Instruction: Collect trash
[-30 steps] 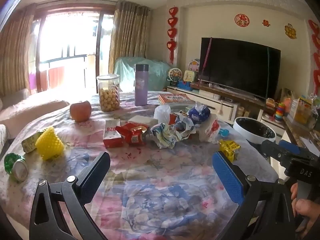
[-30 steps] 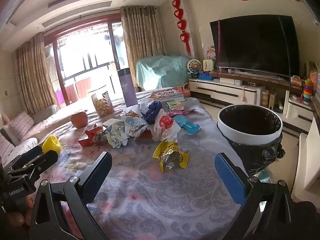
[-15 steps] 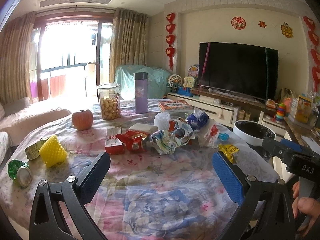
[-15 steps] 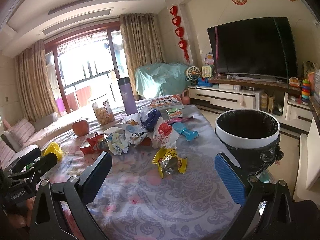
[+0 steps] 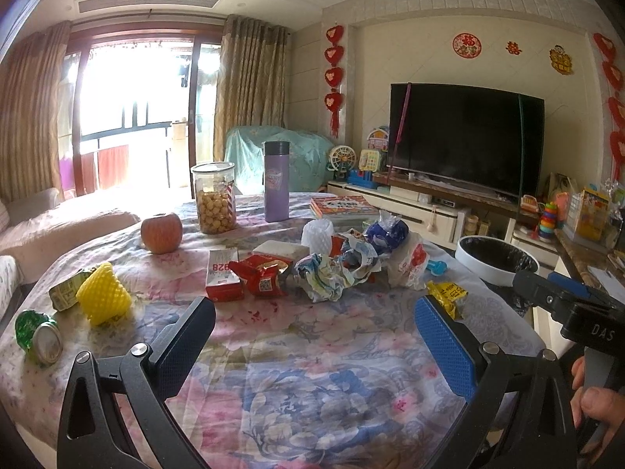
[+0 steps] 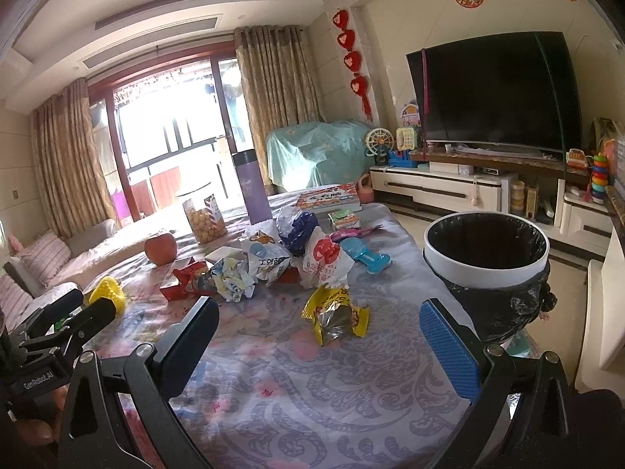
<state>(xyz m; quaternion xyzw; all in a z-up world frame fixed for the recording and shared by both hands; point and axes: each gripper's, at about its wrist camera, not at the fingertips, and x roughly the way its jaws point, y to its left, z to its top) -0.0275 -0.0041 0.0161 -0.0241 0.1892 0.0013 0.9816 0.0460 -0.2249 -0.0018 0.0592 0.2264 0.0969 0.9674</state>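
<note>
Left gripper [image 5: 312, 340]: jaws spread wide — empty, level above the bench [image 5: 320, 391].
Right gripper [image 6: 318, 342]: jaws agape, empty — yellow wrapper [image 6: 336, 314] just ahead between them.

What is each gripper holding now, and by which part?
Nothing. The left gripper and the right gripper are both open and empty above the table; the trash lies untouched.
</note>
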